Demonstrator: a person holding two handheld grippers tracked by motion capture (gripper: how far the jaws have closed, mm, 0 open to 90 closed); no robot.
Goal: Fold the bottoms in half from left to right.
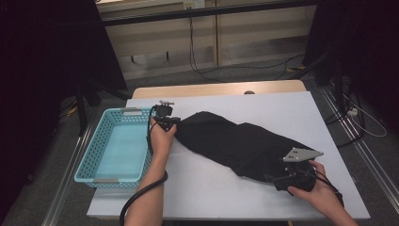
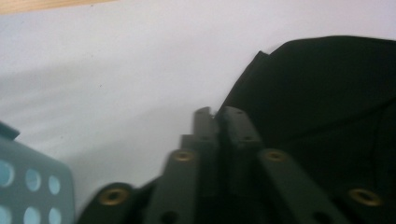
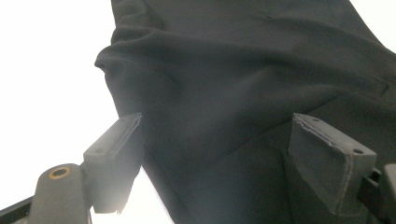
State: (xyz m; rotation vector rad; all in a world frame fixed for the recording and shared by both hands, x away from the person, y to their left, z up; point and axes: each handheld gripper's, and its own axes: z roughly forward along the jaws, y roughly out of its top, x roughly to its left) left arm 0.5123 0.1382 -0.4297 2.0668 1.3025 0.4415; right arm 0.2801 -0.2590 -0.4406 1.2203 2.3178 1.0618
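A black cloth (image 1: 244,143) lies stretched across the white desk (image 1: 226,193), running from beside the basket (image 1: 89,157) at the desk's left edge toward the near right corner. In the high view the left gripper (image 1: 170,122) sits at the cloth's far left end, just beside the basket's right rim, with a hand (image 1: 162,139) behind it. The right gripper (image 1: 277,181) rests on the cloth's near right end, close to the desk's near edge, a grey plate (image 1: 301,154) on top of it.

The left gripper view gives what the high view cannot: the left gripper's (image 2: 215,115) jaws stand pressed nearly together, with a narrow gap between the tips, right at the cloth's (image 2: 322,93) edge; whether a fold is caught between them cannot be told. A corner of the basket (image 2: 32,182) shows low at the left.

The right gripper view shows the right gripper's (image 3: 217,140) jaws spread wide, one on each side of a rumpled ridge of cloth (image 3: 243,70), which lies between them without the pads pressing it. Bare desk (image 3: 46,70) glares white beside it.
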